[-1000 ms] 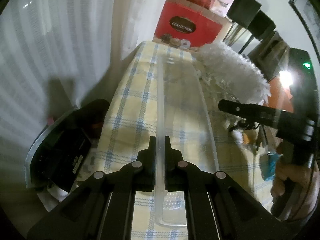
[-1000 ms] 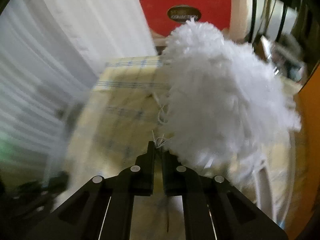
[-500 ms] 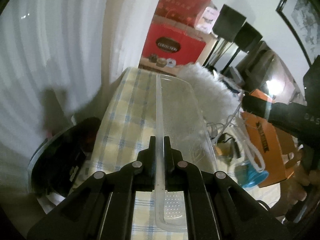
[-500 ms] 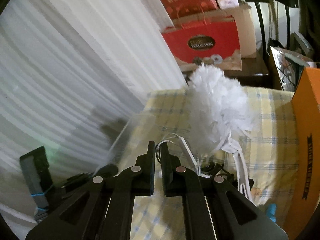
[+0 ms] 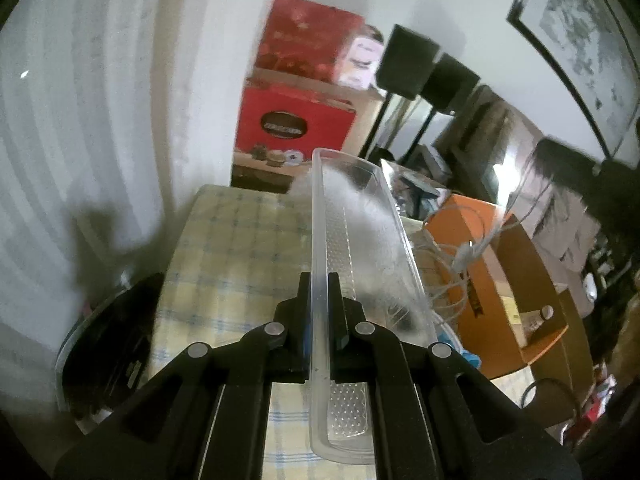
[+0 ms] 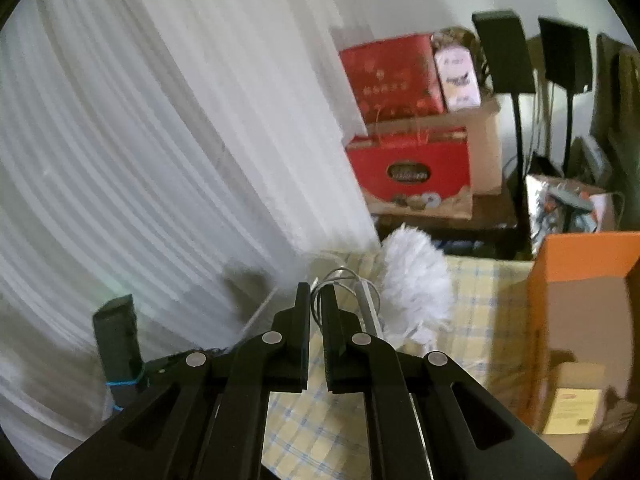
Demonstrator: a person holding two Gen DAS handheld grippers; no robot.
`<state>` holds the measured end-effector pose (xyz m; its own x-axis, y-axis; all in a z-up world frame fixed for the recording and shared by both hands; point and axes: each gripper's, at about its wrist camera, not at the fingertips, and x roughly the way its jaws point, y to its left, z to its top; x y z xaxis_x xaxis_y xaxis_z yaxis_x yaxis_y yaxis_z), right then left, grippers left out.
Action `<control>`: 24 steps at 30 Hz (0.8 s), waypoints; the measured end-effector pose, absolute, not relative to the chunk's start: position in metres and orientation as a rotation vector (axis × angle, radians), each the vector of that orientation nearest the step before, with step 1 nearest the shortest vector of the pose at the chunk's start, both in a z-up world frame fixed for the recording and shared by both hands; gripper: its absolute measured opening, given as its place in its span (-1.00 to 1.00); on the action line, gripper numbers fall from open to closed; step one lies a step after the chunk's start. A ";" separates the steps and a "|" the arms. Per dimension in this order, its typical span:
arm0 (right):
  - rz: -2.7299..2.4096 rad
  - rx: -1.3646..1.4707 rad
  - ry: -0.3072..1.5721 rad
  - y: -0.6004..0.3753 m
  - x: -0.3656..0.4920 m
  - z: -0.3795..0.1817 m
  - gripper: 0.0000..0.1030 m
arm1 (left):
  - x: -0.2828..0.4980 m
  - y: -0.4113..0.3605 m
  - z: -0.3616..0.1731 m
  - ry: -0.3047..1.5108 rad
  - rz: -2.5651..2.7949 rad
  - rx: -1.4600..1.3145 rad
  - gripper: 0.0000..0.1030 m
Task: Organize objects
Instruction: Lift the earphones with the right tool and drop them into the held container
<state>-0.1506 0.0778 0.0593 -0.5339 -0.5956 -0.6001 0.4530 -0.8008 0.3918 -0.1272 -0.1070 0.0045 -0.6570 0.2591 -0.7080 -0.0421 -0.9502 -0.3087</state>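
My left gripper (image 5: pixel 320 284) is shut on the rim of a long clear plastic tray (image 5: pixel 352 236) and holds it tilted above the checked tablecloth (image 5: pixel 240 248). A white fluffy duster (image 5: pixel 372 216) shows through the tray; it also shows in the right wrist view (image 6: pixel 416 280), lying on the cloth. My right gripper (image 6: pixel 316 300) is shut on a thin white cable (image 6: pixel 340 280) and is lifted above the table. The cable hangs in loops over the orange box (image 5: pixel 472 252).
An orange box (image 6: pixel 580 288) stands at the table's right side. A black device (image 5: pixel 108 344) lies on a glass plate at the left. Red boxes (image 6: pixel 408 160) and black stands (image 6: pixel 516 120) are behind the table. A white curtain (image 6: pixel 160 160) hangs at the left.
Both grippers have risen and pulled back from the table. The tray has lifted and tilted up with the left gripper. The right gripper has carried the white cable up, away from the duster.
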 end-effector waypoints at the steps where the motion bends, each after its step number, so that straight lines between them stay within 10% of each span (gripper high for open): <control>1: -2.321 0.989 -0.245 0.083 -0.148 0.067 -0.92 | -0.129 -0.101 0.005 -0.388 2.681 -1.210 -0.90; 24: -2.510 0.798 -0.190 0.184 -0.112 0.200 -0.92 | -0.144 0.042 0.039 -0.223 2.520 -1.152 -0.90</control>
<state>-0.1121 0.1838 0.2004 -0.7057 -0.4972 -0.5048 0.4156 -0.8674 0.2735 -0.1438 0.0420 0.0388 -0.6029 0.3853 -0.6986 -0.2566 -0.9228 -0.2875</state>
